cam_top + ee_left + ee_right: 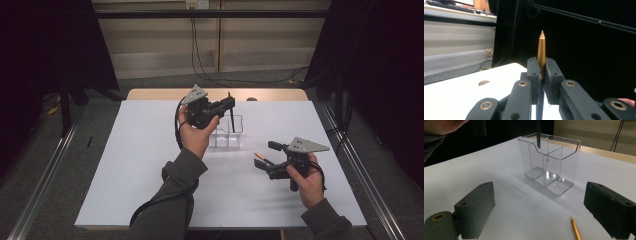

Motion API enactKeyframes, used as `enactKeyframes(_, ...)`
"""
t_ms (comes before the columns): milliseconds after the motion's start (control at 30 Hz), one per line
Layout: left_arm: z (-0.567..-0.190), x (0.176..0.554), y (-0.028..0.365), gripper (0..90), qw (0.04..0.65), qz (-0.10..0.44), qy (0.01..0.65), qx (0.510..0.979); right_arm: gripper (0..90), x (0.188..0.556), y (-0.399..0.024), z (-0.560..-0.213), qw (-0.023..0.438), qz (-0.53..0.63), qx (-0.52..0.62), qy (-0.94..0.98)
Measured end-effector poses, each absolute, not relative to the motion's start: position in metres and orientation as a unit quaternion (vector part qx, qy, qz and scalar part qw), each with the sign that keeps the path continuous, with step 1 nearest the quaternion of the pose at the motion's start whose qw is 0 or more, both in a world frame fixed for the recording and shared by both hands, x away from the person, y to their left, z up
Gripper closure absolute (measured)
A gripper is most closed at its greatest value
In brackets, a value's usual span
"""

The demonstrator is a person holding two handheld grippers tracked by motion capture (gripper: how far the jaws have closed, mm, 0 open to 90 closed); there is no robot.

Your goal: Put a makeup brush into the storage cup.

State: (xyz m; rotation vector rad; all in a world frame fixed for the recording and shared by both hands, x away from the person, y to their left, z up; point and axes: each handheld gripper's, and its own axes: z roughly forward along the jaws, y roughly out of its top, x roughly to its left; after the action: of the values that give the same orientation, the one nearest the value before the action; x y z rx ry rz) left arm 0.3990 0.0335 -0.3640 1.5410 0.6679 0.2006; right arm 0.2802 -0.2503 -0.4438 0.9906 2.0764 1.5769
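Observation:
A clear plastic organizer [236, 139] with several compartments stands on the white table just beyond its middle. My left gripper [229, 103] hovers above it, shut on a dark pen [231, 119] that hangs upright. The pen's gold pointed end [541, 47] sticks up between the jaws. In the right gripper view, the pen's lower end [538, 135] dips just inside the rim of the organizer [571, 162]. My right gripper [265, 155] stays open near the table's right side, pointing at the organizer, jaws wide [540, 192]. An orange pencil [575, 230] lies flat on the table between them.
The white sheet [150, 165] covers the table, with a strip of bare wood [280, 94] along the far edge. Dark curtains hang on both sides, metal rails [367, 185] run beside the table, and cables lie on the floor behind.

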Motion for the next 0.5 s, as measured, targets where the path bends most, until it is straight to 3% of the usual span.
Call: enactKeyframes(500,-0.3665,0.4059,0.0315,83.7,0.659,0.097,0.3,0.683,9.3,0.2803,-0.251,-0.4438,0.175,0.556,0.351,0.733)
